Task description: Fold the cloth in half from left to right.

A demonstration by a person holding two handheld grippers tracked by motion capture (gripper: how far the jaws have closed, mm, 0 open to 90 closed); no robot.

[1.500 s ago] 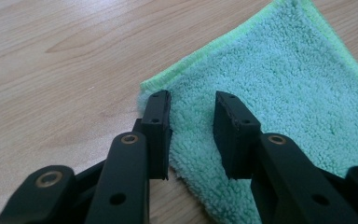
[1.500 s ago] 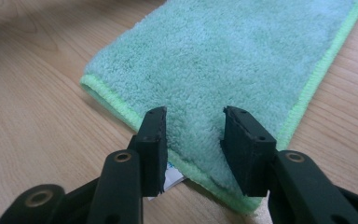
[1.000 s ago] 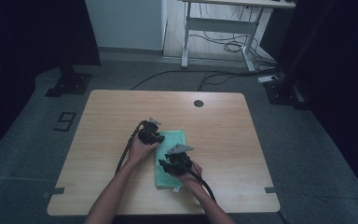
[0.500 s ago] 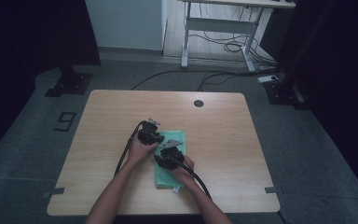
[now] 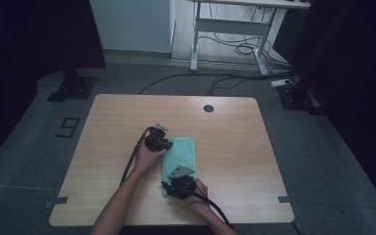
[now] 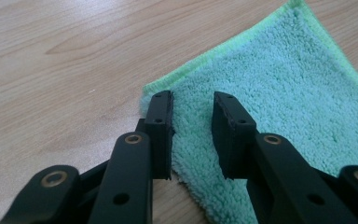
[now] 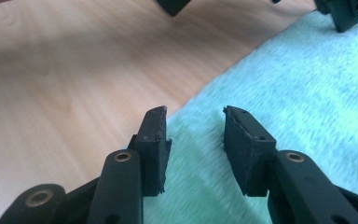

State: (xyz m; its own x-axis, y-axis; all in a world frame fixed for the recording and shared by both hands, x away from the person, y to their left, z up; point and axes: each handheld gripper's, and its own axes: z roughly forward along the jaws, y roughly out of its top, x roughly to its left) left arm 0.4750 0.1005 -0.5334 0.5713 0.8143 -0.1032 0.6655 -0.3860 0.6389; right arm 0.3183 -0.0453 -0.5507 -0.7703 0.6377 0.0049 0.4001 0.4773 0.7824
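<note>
A folded green towel (image 5: 182, 152) lies flat in the middle of the wooden table (image 5: 117, 122). My left gripper (image 5: 165, 147) rests at the towel's far left corner. In the left gripper view its jaws (image 6: 193, 100) stand apart over that corner of the towel (image 6: 270, 88), with nothing pinched. My right gripper (image 5: 170, 185) sits at the towel's near left end, close to the person. In the right gripper view (image 7: 193, 114) the jaws are open just above the towel's edge (image 7: 284, 79), and the left gripper's tips (image 7: 349, 14) show farther off.
Bare wood lies on both sides of the towel. A round cable hole (image 5: 208, 108) is near the table's far edge. Cables trail from both grippers toward the near edge. A desk frame (image 5: 230, 29) and floor cables stand beyond the table.
My right gripper has drawn back toward the person, from the towel's middle to its near left end, and sunk lower. The left gripper has stayed at the far left corner.
</note>
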